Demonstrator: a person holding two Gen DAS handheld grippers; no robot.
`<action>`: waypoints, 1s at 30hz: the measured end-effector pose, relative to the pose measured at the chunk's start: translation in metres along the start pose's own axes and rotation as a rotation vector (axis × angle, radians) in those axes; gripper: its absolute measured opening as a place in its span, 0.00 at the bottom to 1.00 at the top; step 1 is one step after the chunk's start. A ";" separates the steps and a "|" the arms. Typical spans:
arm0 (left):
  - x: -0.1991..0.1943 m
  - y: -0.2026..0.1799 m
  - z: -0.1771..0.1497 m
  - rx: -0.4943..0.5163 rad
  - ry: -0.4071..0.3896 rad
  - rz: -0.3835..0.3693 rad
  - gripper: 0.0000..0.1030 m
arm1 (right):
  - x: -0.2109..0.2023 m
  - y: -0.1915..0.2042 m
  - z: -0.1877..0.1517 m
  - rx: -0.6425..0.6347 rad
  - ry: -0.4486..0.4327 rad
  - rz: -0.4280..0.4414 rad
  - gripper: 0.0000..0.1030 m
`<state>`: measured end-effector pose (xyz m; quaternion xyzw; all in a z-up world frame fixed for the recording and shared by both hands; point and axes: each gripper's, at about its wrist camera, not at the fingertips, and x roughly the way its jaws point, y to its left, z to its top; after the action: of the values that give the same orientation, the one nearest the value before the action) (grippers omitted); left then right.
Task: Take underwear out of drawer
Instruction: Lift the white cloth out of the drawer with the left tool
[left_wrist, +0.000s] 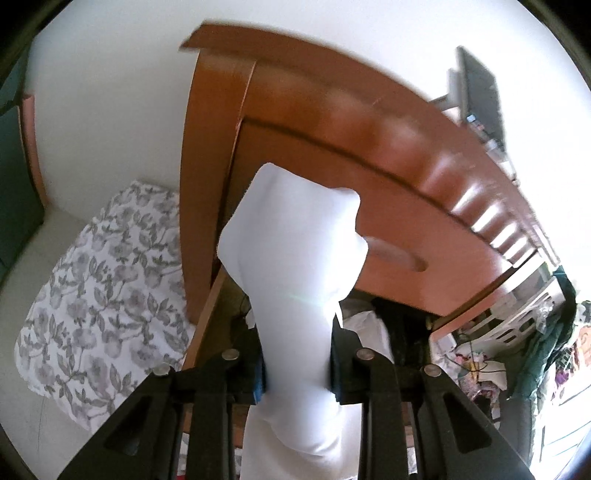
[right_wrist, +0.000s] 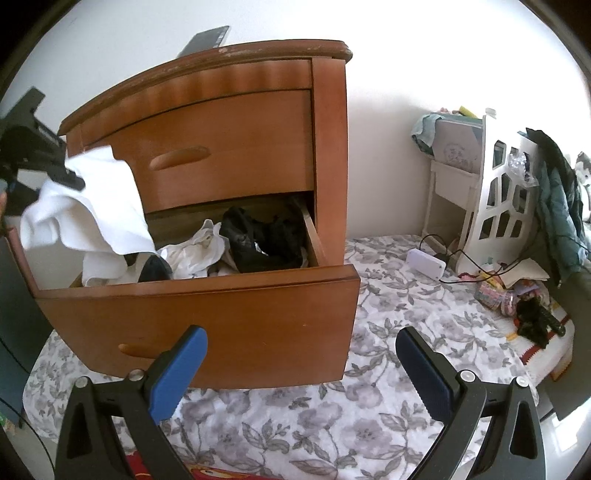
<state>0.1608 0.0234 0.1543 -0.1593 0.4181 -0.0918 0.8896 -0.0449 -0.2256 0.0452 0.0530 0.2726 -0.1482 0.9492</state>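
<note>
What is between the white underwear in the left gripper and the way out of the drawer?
Nothing visible. The white underwear hangs from the left gripper, above the open drawer, with only its lowest fold near the rim.

The left gripper (left_wrist: 297, 363) points steeply down, its black arms rising from 6 o'clock, blue pads (left_wrist: 259, 373) pinched on white cloth (left_wrist: 295, 251). The right gripper (right_wrist: 301, 373) tilts down less steeply, its jaws spread wide and empty, blue pads (right_wrist: 177, 373) at 7 and 5 o'clock.
</note>
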 end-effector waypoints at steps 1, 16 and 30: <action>-0.005 -0.003 0.000 0.006 -0.011 -0.006 0.26 | 0.000 0.000 0.000 -0.002 -0.001 -0.001 1.00; -0.093 -0.031 0.006 0.078 -0.155 -0.114 0.26 | -0.008 0.006 -0.003 -0.045 -0.026 -0.020 1.00; -0.172 -0.040 -0.018 0.144 -0.241 -0.187 0.27 | -0.015 0.006 -0.006 -0.049 -0.045 -0.015 1.00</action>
<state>0.0369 0.0336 0.2812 -0.1433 0.2840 -0.1841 0.9300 -0.0586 -0.2152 0.0482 0.0245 0.2553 -0.1500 0.9548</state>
